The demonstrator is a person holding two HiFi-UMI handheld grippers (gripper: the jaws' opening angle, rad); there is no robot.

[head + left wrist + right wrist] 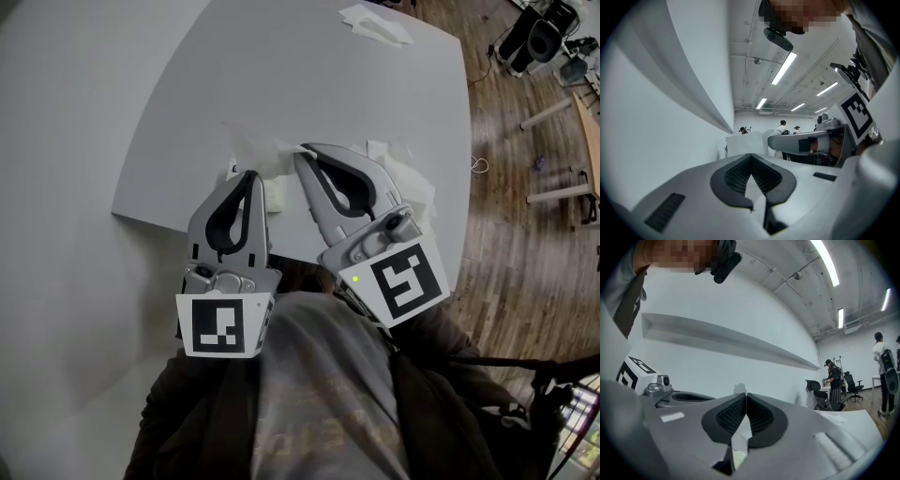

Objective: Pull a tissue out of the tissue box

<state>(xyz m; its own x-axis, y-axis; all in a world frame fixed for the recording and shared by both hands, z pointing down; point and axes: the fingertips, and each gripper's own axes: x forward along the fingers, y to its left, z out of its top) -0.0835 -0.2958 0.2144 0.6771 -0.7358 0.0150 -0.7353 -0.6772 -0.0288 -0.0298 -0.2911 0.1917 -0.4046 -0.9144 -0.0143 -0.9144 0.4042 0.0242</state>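
Observation:
In the head view both grippers are held side by side over the near edge of the white table [187, 112]. My right gripper [300, 152] is shut on a white tissue [258, 145] that spreads left from its tip. The right gripper view shows that tissue [739, 439] pinched between the dark pads of the right gripper [746, 394]. My left gripper [249, 174] is shut, with nothing seen held. The white tissue box [275, 195] is mostly hidden behind both grippers. In the left gripper view it stands as a pale block [746, 143] just past the left gripper [751, 155].
Crumpled tissues [408, 173] lie on the table right of my right gripper, and more [375, 23] at the far edge. Wooden floor [525, 216] with chairs and table legs lies to the right. People stand in the background [882, 373].

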